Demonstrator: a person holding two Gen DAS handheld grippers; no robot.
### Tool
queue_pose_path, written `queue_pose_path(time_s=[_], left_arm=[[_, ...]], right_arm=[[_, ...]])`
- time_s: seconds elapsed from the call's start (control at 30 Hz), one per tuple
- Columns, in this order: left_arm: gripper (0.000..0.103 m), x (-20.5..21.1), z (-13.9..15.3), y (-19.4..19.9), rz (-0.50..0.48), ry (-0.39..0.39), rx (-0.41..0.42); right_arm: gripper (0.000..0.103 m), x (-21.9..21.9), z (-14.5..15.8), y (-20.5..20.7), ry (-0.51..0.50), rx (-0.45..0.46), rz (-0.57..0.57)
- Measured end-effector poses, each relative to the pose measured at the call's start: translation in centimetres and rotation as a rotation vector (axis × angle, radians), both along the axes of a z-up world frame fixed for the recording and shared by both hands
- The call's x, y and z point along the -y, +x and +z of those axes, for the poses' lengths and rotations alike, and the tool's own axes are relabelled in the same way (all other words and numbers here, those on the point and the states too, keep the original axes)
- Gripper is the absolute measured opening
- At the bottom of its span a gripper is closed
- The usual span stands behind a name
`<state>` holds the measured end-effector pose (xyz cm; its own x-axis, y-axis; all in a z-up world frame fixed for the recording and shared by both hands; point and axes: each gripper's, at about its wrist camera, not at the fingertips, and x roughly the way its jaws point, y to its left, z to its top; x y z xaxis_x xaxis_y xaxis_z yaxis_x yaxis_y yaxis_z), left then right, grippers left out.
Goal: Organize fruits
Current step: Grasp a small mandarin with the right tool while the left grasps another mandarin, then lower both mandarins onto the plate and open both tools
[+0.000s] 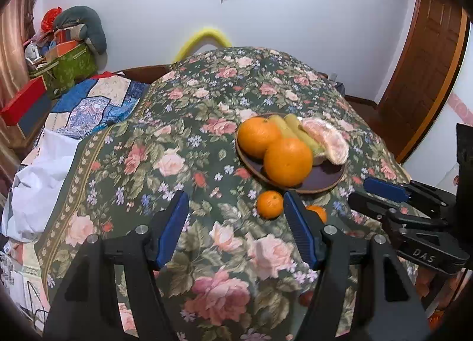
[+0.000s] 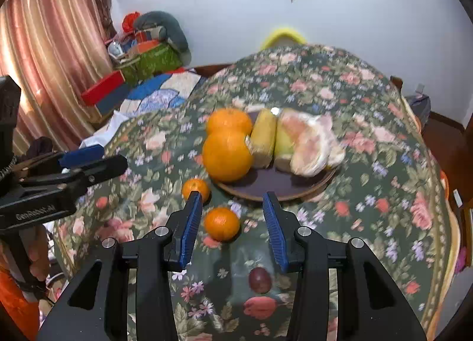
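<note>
Your biggest risk is nudging a loose mandarin so it rolls across the glassy floral tabletop, or bumping the crowded plate, where the two oranges sit near the rim. Left gripper: jaws wide, empty, the far mandarin just ahead. Right gripper: also wide, bracketing the near mandarin without touching (a dark plum lies closer in).

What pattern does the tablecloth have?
The tablecloth is dark green with pink roses and small blue flowers, clearest in the left wrist view.
</note>
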<state>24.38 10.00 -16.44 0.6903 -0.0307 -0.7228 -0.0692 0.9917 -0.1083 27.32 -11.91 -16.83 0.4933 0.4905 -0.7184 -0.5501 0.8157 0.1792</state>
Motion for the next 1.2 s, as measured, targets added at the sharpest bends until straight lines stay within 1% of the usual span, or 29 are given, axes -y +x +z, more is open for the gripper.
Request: queue_pose_path(time_s=[0.17,0.3,0.5,0.57,0.67,0.7,0.8,0.83,0.97,1.0,1.2], left_arm=[[0.066,-0.8,-1.7,-0.1,0.001,-0.018,-0.034],[0.066,-1.0,-3.0,0.1,-0.007,-0.022,-0.06],[0.066,-0.9,-4.5,0.5,-0.034,-0.035,-0.085],[0.066,-0.8,-4.8,0.7,-0.043,-0.041,-0.094],[0.065,-0.3,-5.3,1.3,-0.058,-0.05,-0.102],[0.064,-0.1,-5.4,1.6,-0.064,-0.057,-0.106],[0.055,0.5,-5.7,2.3,-0.085,-0.076,-0.119],[0.054,0.8,-5.8,2.7,-0.093,-0.081,-0.123],[0.046,2.1,-6.2,3.8,-0.116,-0.083,-0.129],[0.042,2.4,-6.4,4.1,-0.121,-0.083,-0.132],[0.036,3.4,-7.3,5.9,-0.133,-0.071,-0.163]], right_arm=[[0.039,-1.6,-2.4,0.2,-0.03,-0.062,0.027],[0.039,-2.7,-3.7,0.7,-0.068,-0.088,0.041],[0.039,-3.2,-5.3,1.5,-0.089,-0.153,0.06],[0.035,-3.2,-5.4,1.6,-0.091,-0.153,0.062],[0.034,-2.9,-5.2,1.4,-0.085,-0.141,0.066],[0.034,-2.6,-5.1,1.4,-0.083,-0.133,0.062],[0.034,-2.0,-4.7,1.4,-0.07,-0.123,0.053],[0.034,-1.7,-4.6,1.5,-0.065,-0.118,0.046],[0.034,-0.2,-3.7,1.6,-0.044,-0.093,0.013],[0.034,0.1,-3.5,1.6,-0.04,-0.089,0.006],[0.034,2.0,-3.0,2.1,-0.019,-0.073,-0.035]])
